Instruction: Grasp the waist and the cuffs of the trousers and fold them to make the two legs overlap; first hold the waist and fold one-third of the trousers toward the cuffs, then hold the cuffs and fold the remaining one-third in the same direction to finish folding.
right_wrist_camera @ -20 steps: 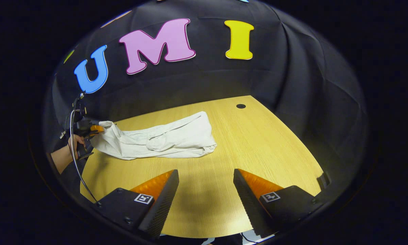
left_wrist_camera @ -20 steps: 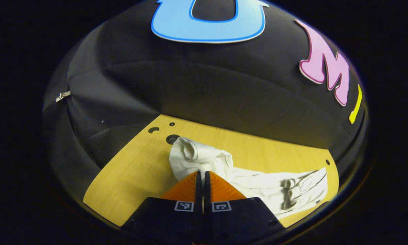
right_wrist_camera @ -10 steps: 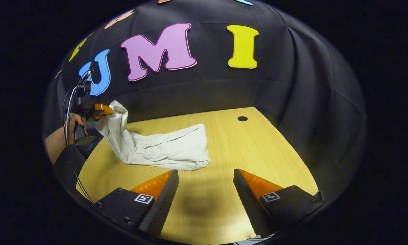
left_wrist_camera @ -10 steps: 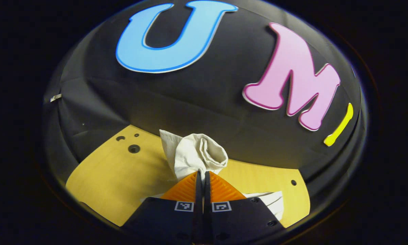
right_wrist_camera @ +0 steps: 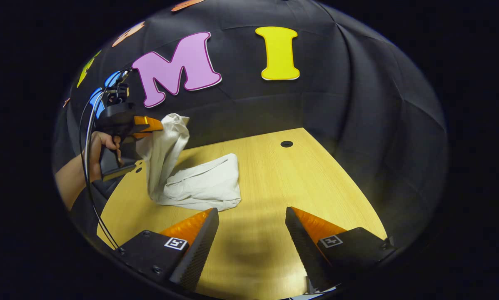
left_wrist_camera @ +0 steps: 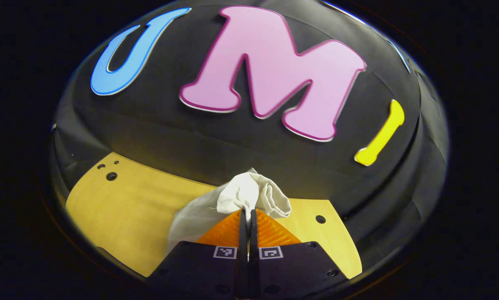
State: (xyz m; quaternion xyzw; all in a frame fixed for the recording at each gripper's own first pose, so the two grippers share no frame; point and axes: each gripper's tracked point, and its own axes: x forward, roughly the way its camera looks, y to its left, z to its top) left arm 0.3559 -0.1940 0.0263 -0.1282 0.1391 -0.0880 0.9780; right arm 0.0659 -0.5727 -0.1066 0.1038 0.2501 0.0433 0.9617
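Observation:
The white trousers point(right_wrist_camera: 199, 185) lie on the wooden table point(right_wrist_camera: 299, 175), one end lifted. My left gripper point(left_wrist_camera: 248, 212) is shut on that bunched end of the trousers point(left_wrist_camera: 249, 196). In the right gripper view the left gripper point(right_wrist_camera: 160, 125), held by a hand point(right_wrist_camera: 97, 146), keeps the cloth raised above the table's left side, so it hangs down to the part resting on the wood. My right gripper point(right_wrist_camera: 251, 216) is open above the table's near edge, nothing between its fingers, just in front of the trousers' near end. I cannot tell which end is the waist.
The table has a round hole point(right_wrist_camera: 286, 144) near its far right corner and small holes point(left_wrist_camera: 111, 176) near its left corner. The black cloth wall stands close behind the table. Bare wood lies to the right of the trousers.
The left gripper has lifted its end of the trousers higher and carried it rightwards over the resting part, so the cloth on the table is shorter. The right gripper stayed open in place.

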